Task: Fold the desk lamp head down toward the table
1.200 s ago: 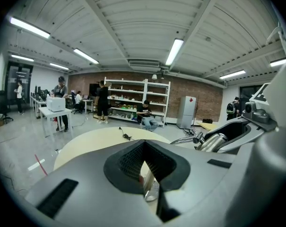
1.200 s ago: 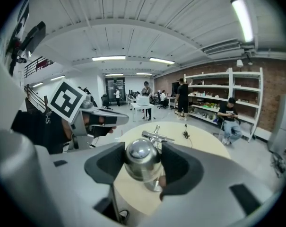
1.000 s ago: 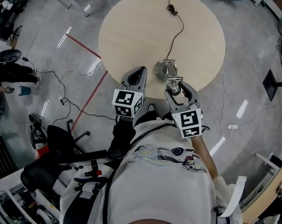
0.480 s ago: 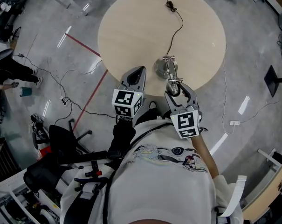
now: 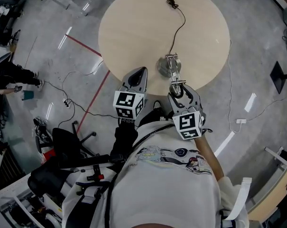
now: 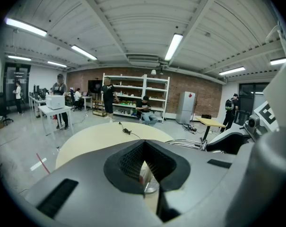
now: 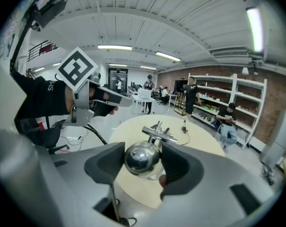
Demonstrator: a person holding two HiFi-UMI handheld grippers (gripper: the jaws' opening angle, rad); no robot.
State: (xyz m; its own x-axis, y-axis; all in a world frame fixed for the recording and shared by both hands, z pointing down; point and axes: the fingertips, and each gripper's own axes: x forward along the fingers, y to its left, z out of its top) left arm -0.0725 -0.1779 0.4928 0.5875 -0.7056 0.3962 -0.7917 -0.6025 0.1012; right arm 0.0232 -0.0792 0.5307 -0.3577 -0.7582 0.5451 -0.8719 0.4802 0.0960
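Round table [image 5: 134,27] below: the right gripper [image 5: 182,90] pinches the lamp's chrome head [image 7: 142,159], which looks hard, smooth and likely slippery, so the hold should sit square across the ball. The left gripper [image 5: 141,72], pressed together and empty, hovers beside it. The head stands over the table's near edge, with the base [image 5: 163,66] just beyond.

The round, pale wooden desk [image 5: 134,32] stands on a grey floor [image 5: 257,61] and carries the desk lamp [image 5: 164,68] near its near edge, with a black cord [image 5: 184,23] trailing to the far edge.
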